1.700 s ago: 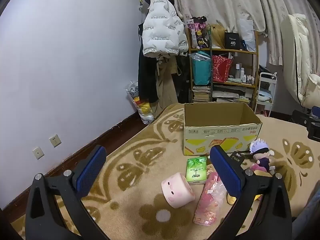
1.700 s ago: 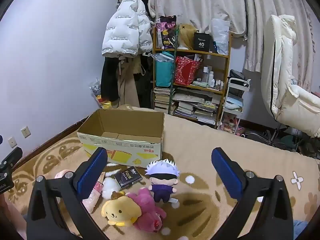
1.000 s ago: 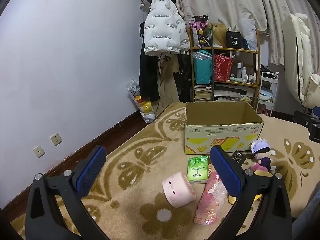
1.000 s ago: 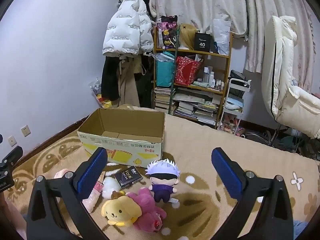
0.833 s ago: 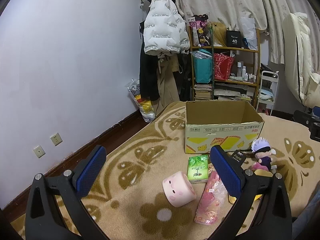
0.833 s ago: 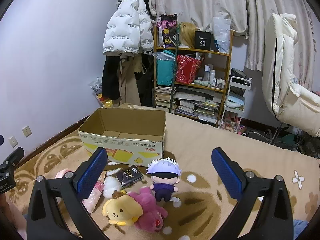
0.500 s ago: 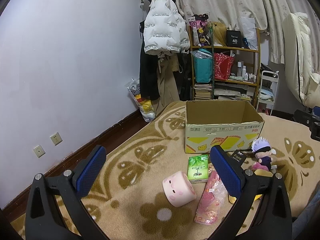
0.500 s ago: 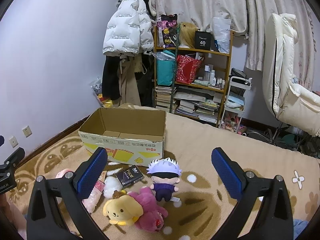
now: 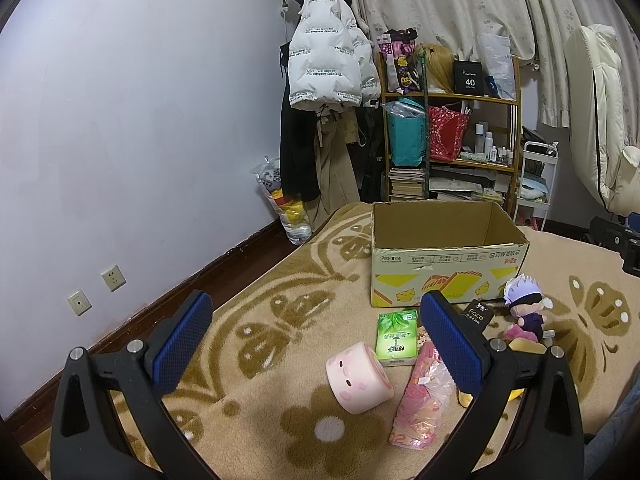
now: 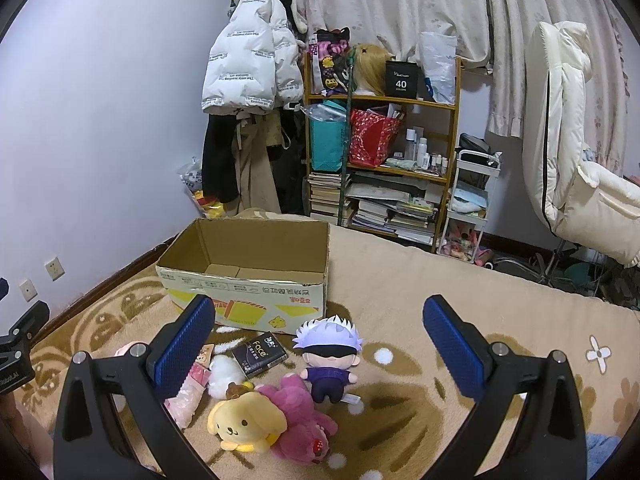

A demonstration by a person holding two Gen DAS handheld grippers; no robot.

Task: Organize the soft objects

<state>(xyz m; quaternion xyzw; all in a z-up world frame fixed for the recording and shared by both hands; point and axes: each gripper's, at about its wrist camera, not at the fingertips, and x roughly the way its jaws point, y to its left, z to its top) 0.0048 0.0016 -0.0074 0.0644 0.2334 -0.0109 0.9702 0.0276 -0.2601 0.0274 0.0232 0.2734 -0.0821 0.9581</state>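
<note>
Dim, even indoor light filling both views, cool bluish cast tinting wall (image 9: 152, 128). Source not showing. Shadows lying soft and faint under toys on carpet (image 10: 400, 396). No glare showing. Fisheye bending wall, curtain (image 10: 400, 0) and shelf (image 10: 380, 100) toward edges; black vignette closing all four corners. Centre staying sharp; blue-padded fingers (image 9: 182, 340) near lower edge looking slightly soft.

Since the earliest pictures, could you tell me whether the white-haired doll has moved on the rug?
No. The white-haired doll sits in the same spot just beyond the cardboard box's near right corner.
</note>
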